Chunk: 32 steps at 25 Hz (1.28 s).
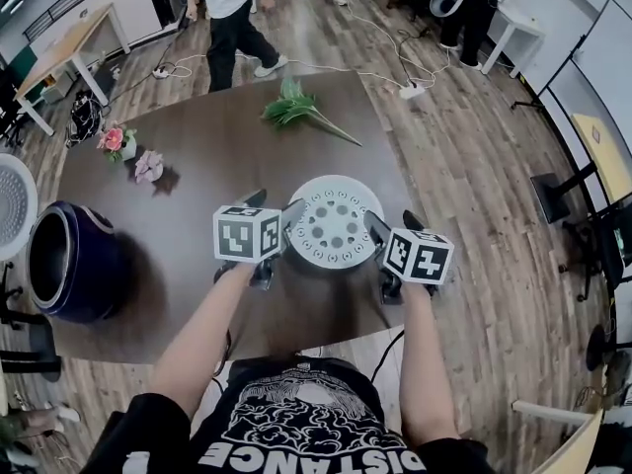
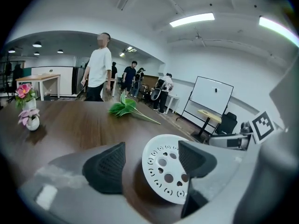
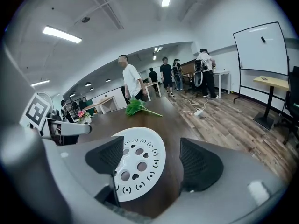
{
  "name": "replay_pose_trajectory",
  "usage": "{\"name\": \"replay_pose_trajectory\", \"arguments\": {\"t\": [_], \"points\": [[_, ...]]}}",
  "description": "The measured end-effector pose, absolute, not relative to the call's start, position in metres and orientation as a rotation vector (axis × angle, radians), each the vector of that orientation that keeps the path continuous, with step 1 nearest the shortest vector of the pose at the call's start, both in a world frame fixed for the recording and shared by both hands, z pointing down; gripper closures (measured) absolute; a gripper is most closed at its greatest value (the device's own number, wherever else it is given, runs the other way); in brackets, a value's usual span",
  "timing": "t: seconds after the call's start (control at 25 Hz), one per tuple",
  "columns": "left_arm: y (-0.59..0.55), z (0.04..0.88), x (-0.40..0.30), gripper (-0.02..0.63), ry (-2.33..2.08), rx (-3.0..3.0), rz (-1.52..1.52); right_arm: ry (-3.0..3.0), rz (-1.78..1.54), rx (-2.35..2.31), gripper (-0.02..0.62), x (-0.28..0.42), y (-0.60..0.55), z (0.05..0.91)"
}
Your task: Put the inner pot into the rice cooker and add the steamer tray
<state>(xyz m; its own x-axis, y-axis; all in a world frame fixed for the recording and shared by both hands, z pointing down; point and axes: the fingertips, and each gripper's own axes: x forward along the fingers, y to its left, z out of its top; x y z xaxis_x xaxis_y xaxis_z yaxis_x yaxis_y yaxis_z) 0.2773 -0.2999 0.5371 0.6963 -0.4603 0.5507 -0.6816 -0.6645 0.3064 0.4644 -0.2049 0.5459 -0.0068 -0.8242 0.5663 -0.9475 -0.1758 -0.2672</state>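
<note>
A white round steamer tray (image 1: 333,220) with holes lies flat on the brown table (image 1: 197,146), near its front edge. My left gripper (image 1: 274,207) stands at the tray's left rim and my right gripper (image 1: 395,223) at its right rim. Both are open and neither grips the tray. In the left gripper view the tray (image 2: 161,171) shows between the jaws of the left gripper (image 2: 152,160), partly behind the right pad. In the right gripper view the tray (image 3: 138,169) lies partly behind the left pad of the right gripper (image 3: 154,160). A dark blue rice cooker (image 1: 69,260) stands open at the table's left end.
A green leafy sprig (image 1: 296,109) lies at the table's far side. Two small flower pots (image 1: 118,141) stand at the far left. A white perforated round part (image 1: 12,205) shows at the left edge. A person (image 1: 232,13) stands beyond the table.
</note>
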Motion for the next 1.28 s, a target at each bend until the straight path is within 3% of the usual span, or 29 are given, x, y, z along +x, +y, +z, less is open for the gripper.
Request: {"name": "replay_pose_trajectory", "arguments": {"t": [0.44, 1.0, 1.28], "points": [[-0.292, 0.593, 0.280, 0.255, -0.823, 2.227, 0.632, -1.848, 1.107, 1.962, 0.268, 0.461, -0.208, 0.599], [-0.283, 0.621, 0.282, 0.436, -0.793, 2.113, 0.621, -1.793, 1.219, 1.932, 0.437, 0.455, -0.203, 0.623], [-0.275, 0.620, 0.280, 0.497, -0.788, 2.098, 0.627, -1.768, 1.212, 1.931, 0.488, 0.454, -0.198, 0.622]]}}
